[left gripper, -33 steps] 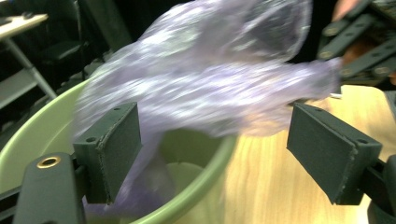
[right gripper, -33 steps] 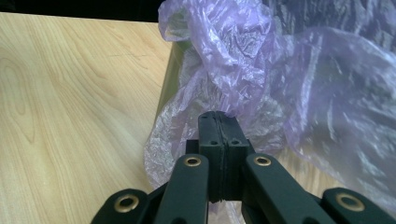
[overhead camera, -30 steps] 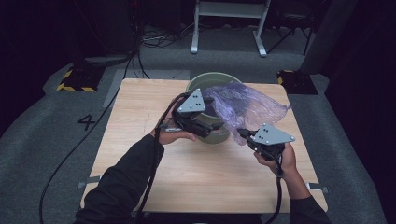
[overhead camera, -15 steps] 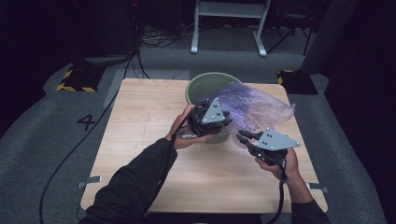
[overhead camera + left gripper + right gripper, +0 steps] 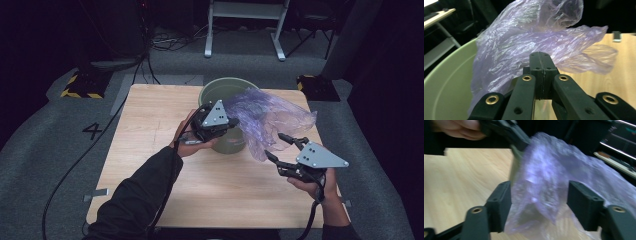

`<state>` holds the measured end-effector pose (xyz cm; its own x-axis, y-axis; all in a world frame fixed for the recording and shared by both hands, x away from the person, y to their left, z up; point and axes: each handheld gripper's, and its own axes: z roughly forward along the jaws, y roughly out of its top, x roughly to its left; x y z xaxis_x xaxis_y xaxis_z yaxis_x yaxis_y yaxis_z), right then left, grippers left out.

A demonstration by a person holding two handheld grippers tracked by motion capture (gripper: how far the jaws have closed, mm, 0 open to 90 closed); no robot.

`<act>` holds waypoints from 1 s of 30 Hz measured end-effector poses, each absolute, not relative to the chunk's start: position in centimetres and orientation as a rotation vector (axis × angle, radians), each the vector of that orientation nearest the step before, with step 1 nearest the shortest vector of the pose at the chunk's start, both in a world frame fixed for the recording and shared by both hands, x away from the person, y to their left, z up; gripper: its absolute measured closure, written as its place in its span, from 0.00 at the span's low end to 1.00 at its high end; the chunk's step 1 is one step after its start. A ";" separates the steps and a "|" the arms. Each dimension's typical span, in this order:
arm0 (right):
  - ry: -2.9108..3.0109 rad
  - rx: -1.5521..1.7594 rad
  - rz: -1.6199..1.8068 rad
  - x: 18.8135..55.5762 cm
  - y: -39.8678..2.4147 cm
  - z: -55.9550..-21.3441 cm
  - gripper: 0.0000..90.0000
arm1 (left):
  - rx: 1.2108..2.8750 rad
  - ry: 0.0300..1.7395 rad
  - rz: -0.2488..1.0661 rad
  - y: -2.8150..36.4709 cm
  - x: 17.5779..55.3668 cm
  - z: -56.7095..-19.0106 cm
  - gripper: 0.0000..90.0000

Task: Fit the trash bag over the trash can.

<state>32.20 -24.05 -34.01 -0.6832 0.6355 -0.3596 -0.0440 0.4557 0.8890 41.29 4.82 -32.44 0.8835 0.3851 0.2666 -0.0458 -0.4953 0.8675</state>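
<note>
A: Jaws of the left gripper (image 5: 231, 123) were pressed together, just closed, pinching a fold of the purple plastic bag (image 5: 267, 120) at the rim of the green bucket (image 5: 220, 90), centre of the high view.

B: And the right gripper (image 5: 281, 147)?

A: Its jaws had just been opening and stood wide apart at lower right of that view. In the right gripper view a loose flap of the bag hung between them, with no pad pressing on it.

B: What did the bucket hold?

A: Part of the bag draped over its right rim and spilled out toward the right edge of the wooden table (image 5: 150, 120). Its inside was too dark to read further.

B: Changes from a second before?

A: Then the right gripper clamped the bag and the left stood open. The grip had passed to the left, and the right had drawn back toward the lower right.
</note>
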 end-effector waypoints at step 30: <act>2.065 0.412 1.218 34.9 -20.3 -31.5 1.00 | 2.063 0.183 0.602 2.6 41.8 -31.9 0.99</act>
<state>34.85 -20.28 -31.47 -0.7086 0.5787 -0.4037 -0.0733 0.5086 0.8579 41.80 2.63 -31.92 0.8679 0.3585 0.3439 -0.1064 -0.5422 0.8335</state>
